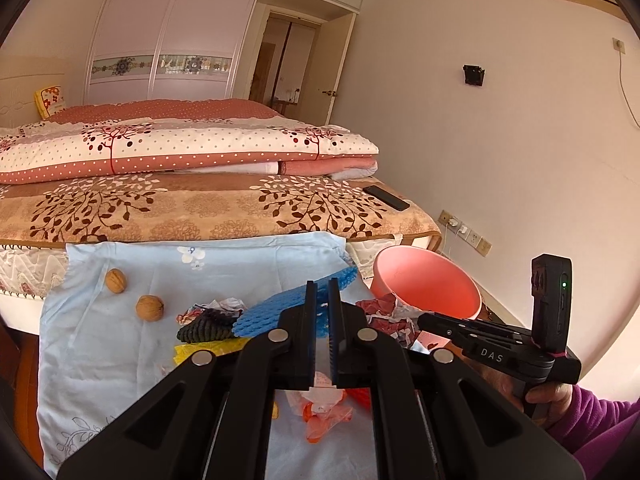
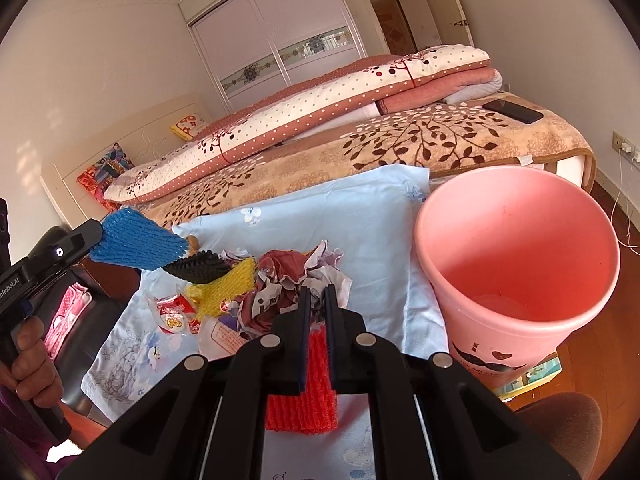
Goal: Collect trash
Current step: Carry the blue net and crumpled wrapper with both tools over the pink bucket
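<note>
Left fingers (image 1: 311,320): seen from the left wrist, pressed together on a blue foam net (image 1: 276,312), which is lifted above the pale blue cloth (image 1: 100,344).
Left gripper (image 1: 322,286): pointed over the cloth toward the bed (image 1: 200,204).
Trash on the cloth: two walnuts (image 1: 150,308) are seen left of the blue foam net; a dark knitted piece (image 1: 206,328) and a yellow foam net (image 1: 200,350) lie just below it; crumpled paper (image 1: 384,312) is seen to its right.
Pink bucket (image 1: 432,284): stood right of the cloth, open side up.
Right gripper (image 1: 430,322): held in a hand (image 1: 548,400) with a purple sleeve, its tip near the bucket's rim.

Right fingers (image 2: 306,320): seen from the right wrist, pinched on a red foam net (image 2: 302,404) that hangs below them.
Pink bucket (image 2: 516,320): right of the red foam net, tilted in this view.
Blue foam net (image 2: 138,244): clamped at the left gripper's tip, left of the crumpled paper (image 2: 288,280).
Snack wrapper (image 2: 176,316): lying on the cloth (image 2: 380,216) beside the yellow foam net (image 2: 226,284).
</note>
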The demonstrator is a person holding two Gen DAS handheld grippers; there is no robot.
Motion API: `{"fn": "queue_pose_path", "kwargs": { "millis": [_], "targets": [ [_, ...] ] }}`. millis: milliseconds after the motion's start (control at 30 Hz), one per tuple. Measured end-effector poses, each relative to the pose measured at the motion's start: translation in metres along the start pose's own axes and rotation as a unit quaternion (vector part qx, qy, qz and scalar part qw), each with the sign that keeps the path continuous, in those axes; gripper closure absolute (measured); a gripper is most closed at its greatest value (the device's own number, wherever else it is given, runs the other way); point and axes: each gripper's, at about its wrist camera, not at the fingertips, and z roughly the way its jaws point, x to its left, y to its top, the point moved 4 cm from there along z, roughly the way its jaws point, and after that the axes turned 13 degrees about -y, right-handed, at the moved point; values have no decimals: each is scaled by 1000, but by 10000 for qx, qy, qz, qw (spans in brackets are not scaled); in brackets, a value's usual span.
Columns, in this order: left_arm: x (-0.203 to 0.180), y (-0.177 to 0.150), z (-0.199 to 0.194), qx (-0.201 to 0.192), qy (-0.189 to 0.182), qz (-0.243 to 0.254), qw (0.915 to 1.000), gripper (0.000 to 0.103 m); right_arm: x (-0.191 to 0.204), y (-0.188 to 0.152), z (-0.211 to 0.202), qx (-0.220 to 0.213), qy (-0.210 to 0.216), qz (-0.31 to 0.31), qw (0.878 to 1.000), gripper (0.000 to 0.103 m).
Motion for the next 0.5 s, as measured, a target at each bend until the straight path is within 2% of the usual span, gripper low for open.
{"fn": "queue_pose_path", "kwargs": {
  "millis": [233, 500],
  "targets": [
    [-34, 16, 34, 56, -493, 178, 9986, 98, -38, 15, -16, -333, -442, 300, 9980, 97],
    [-80, 25, 96, 250, -1096, 380, 9929, 98, -91, 20, -21, -439, -1086, 605, 9913, 97]
  ]
}}
